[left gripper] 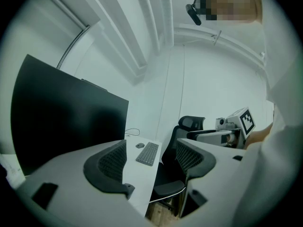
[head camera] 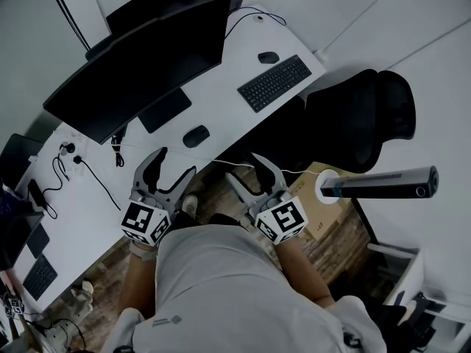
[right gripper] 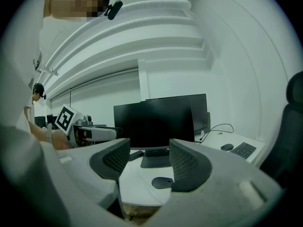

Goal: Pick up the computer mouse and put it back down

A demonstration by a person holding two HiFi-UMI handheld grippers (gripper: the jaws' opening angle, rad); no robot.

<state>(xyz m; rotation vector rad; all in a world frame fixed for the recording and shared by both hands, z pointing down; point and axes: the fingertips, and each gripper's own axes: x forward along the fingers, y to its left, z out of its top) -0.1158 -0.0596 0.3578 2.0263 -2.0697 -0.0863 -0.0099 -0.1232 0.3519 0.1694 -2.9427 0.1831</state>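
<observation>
The dark computer mouse (head camera: 196,135) lies on the white desk (head camera: 221,101) near its front edge, in front of the big black monitor (head camera: 140,65). In the right gripper view the mouse (right gripper: 162,182) shows low between the jaws, partly behind the right pad. My left gripper (head camera: 175,166) hangs open just short of the desk edge, below and left of the mouse. My right gripper (head camera: 245,168) is open too, off the desk edge to the mouse's lower right. Neither holds anything. The left gripper (left gripper: 150,162) looks along the desk toward the far keyboard.
A black keyboard (head camera: 274,82) and a second mouse (head camera: 268,56) lie at the desk's far right. A black office chair (head camera: 368,116) stands beside that end. Cables (head camera: 88,169) and small devices lie on the desk at left. A cardboard box (head camera: 324,212) sits on the wooden floor.
</observation>
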